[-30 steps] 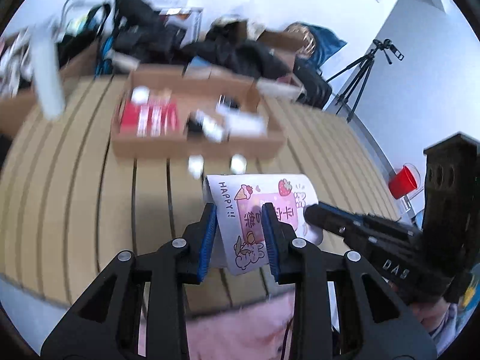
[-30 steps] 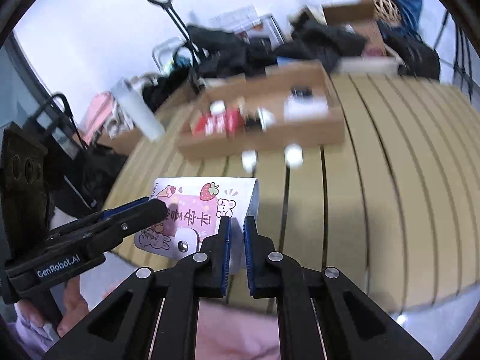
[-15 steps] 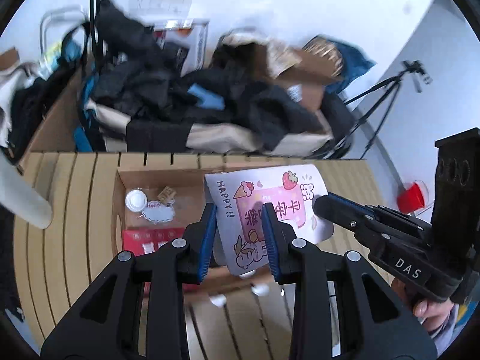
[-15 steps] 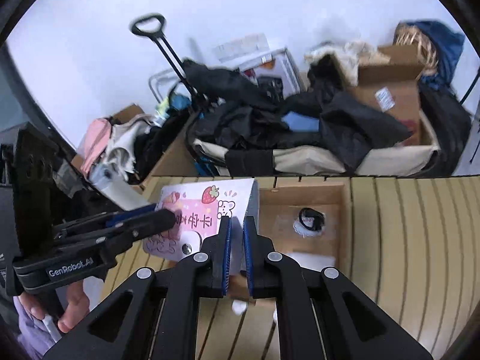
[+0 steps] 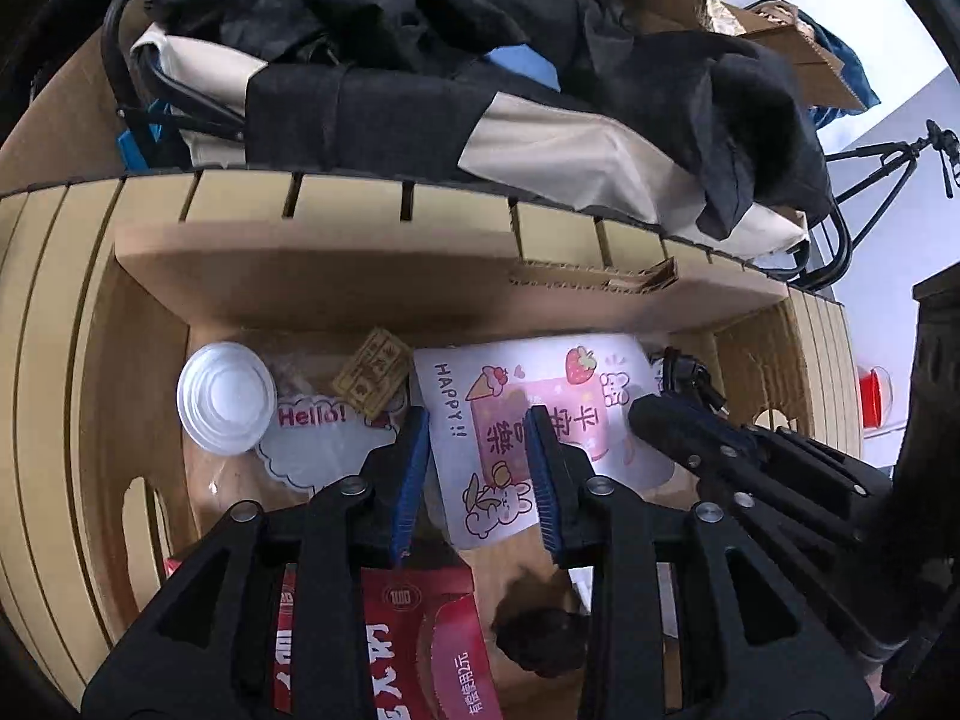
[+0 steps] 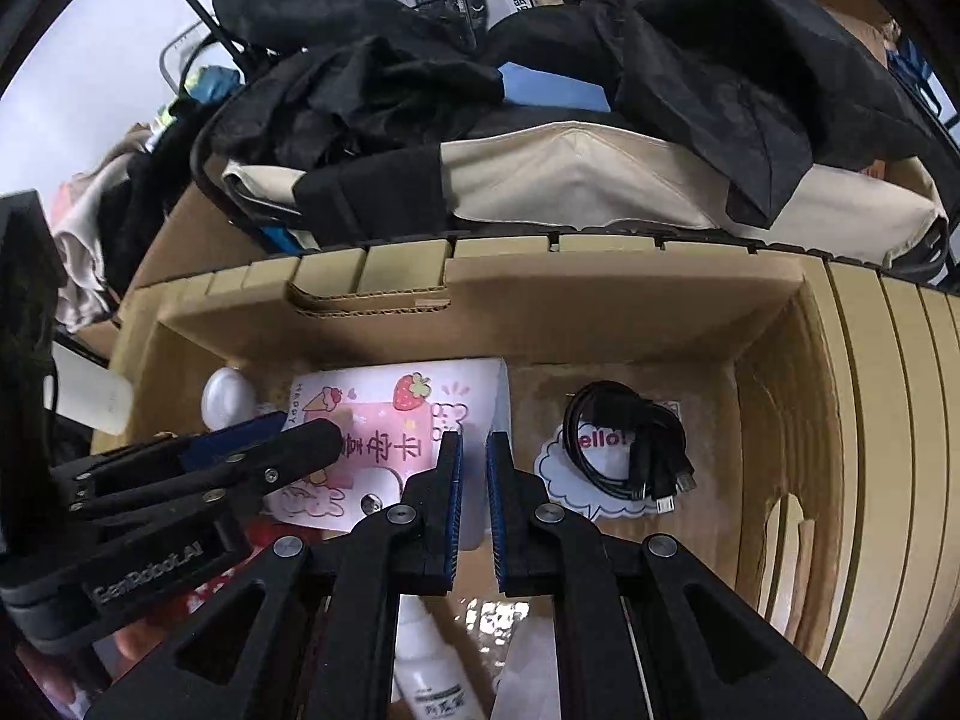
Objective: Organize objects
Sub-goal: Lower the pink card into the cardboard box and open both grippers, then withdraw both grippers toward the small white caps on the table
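Pink pouch point(image 5: 576, 402) now hangs over the cardboard box point(image 5: 420, 276) below us: right tongs point(image 6: 471, 468) pinch it tight, left tongs point(image 5: 477, 468) start opening around it, so we can drop it.

The red packet point(image 5: 420, 648) is half hidden under the left claw point(image 5: 480, 468), its lettering cut off.

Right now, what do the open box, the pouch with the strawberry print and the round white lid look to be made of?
The box: brown corrugated cardboard, matte; fluting shows along its cut edges. The strawberry pouch: probably thin printed plastic or coated paper, smooth, with a metal-looking snap; it is held by both grippers. The round lid: likely moulded white plastic, faintly glossy, with concentric ridges.
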A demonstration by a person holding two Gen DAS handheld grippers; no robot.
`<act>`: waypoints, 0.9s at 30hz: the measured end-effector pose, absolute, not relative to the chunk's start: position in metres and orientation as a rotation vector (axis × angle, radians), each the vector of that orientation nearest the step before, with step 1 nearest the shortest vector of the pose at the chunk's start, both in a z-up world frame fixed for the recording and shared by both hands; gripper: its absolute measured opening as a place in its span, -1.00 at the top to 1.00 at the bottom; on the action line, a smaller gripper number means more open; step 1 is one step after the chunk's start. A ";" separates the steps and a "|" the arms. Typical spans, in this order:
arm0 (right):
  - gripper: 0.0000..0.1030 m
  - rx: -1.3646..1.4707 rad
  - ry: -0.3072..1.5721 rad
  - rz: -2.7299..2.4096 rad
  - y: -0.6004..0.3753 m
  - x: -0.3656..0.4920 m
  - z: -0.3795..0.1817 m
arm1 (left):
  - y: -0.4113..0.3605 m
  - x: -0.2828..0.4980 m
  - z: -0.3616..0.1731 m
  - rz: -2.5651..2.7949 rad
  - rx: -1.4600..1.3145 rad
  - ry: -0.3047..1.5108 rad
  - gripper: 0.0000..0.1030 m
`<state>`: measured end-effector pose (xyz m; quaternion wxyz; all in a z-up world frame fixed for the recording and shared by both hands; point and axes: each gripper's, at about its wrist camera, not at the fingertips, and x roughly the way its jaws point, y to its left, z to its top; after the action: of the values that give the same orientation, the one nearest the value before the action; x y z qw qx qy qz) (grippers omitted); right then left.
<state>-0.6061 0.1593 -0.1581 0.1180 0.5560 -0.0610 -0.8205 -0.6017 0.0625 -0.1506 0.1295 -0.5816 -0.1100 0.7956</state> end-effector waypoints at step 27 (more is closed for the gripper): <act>-0.82 1.322 0.060 -2.605 0.246 -0.346 0.097 | -0.035 -0.336 0.109 2.711 -1.426 0.000 -0.86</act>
<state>-0.3464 0.2459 0.0968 0.1098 0.4497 0.0204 -0.8862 -0.3356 -0.0346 0.1092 0.0394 -0.4652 -0.0001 0.8843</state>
